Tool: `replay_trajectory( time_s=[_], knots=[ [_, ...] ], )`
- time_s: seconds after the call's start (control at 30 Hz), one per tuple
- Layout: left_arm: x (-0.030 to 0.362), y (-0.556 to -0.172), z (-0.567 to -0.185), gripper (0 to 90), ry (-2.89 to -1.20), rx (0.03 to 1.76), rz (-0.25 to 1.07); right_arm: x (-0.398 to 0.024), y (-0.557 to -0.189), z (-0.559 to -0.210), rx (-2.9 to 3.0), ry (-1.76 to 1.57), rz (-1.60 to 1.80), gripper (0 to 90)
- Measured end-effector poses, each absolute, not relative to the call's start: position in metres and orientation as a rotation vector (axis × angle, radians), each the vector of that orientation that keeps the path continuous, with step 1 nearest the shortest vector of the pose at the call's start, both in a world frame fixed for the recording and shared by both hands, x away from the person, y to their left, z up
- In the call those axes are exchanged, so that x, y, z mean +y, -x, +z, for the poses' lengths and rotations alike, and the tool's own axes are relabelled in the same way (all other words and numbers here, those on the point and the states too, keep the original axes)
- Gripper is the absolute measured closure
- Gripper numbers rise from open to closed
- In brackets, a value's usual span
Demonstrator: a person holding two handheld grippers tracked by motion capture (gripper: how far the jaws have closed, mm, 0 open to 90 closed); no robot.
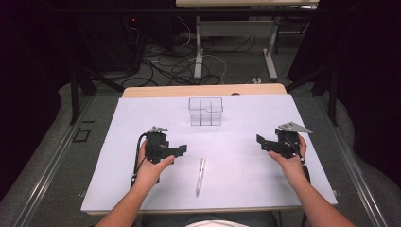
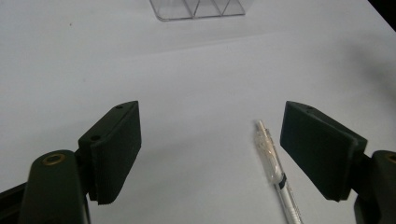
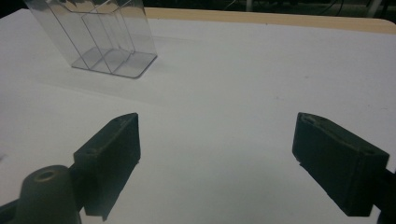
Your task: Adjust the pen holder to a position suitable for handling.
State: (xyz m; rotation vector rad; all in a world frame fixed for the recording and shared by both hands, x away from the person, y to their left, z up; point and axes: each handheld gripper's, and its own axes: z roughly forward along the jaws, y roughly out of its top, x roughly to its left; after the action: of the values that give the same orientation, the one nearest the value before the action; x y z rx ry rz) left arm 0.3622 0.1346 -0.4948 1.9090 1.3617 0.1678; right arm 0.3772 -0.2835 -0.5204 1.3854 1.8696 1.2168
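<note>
My left gripper point(image 1: 182, 150) nears a slim clear-and-white plastic pen point(image 1: 201, 176) lying on the white table point(image 1: 123, 142).

The pen's long axis runs roughly toward and away from me; its tip sits just inside my left gripper's right jaw. Those jaws gape wide, holding nothing. My right gripper point(image 1: 260, 141), also open and empty, waits farther off. A clear divided plastic box point(image 1: 205, 111) stands beyond, probably its destination.

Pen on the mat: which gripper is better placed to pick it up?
Left. The left gripper is nearer the pen, jaws open with it beside one jaw; the right gripper is farther off.
</note>
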Motion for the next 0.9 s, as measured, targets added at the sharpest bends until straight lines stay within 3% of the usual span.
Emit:
replay_trajectory(
  time_s=[0.53, 0.9],
  knots=[
    [0.105, -0.351, -0.509, 23.9, -2.026, 1.343, 0.068, -0.286, -0.373, -0.519, 1.85, -1.411, 1.206, 14.7],
    [0.095, -0.348, -0.521, 32.3, -2.052, 1.393, -0.035, -0.287, -0.374, -0.52, 1.851, -1.412, 1.203, 14.7]
  ],
)
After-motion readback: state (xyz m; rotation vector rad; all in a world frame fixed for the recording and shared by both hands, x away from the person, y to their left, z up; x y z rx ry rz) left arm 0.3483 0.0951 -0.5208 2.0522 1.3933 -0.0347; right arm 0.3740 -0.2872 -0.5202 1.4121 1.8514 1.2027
